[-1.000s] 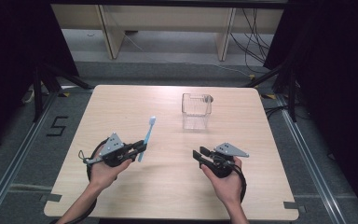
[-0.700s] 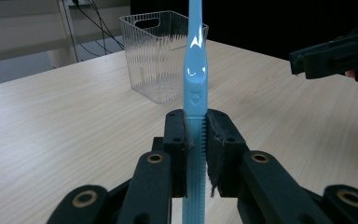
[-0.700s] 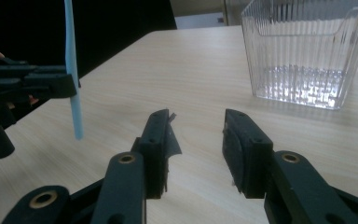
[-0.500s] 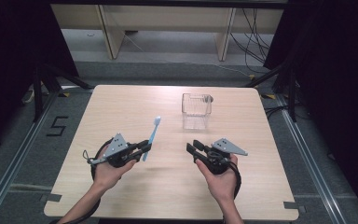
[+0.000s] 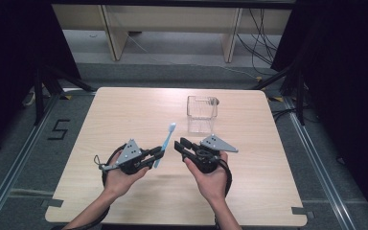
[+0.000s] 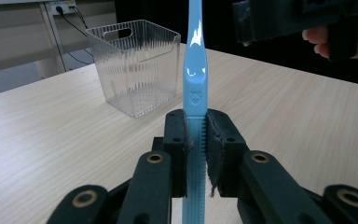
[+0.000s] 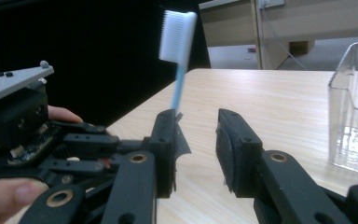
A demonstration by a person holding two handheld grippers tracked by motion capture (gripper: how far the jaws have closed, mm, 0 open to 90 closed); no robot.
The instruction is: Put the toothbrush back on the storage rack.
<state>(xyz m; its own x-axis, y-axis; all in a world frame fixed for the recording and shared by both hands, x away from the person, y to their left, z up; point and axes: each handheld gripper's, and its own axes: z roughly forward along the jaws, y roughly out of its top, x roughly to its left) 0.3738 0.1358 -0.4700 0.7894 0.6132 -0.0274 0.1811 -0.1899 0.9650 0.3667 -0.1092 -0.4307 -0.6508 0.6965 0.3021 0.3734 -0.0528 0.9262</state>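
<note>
At the near edge of the bench (image 5: pixel 124 201) the person's two forearms come in, each hand carrying a gripper over the near middle of the wood. The left gripper (image 5: pixel 157 154) sits left of centre, its fingers (image 6: pixel 176 140) clenched on the ribbed lower handle of a light blue toothbrush (image 5: pixel 164 143); in the left gripper view the pads press the handle from both sides and the toothbrush (image 6: pixel 196 84) rises straight up between them. From above, the brush leans away from the person, its white bristled head at the far end, lifted off the bench. Just to the right, close beside it but not touching, the right gripper (image 5: pixel 181 145) points left toward the brush. Its fingers (image 7: pixel 235 144) stand apart with nothing between them, and they have just been closing. In the right gripper view the toothbrush (image 7: pixel 177 51) stands behind the left finger, its head above the fingertips. Farther back, right of centre, a clear plastic box (image 5: pixel 201 114) stands upright on the bench, well apart from both grippers, open at the top. Beyond the far edge lie grey floor (image 5: pixel 172 52) and hanging cables (image 5: pixel 263 38).
</note>
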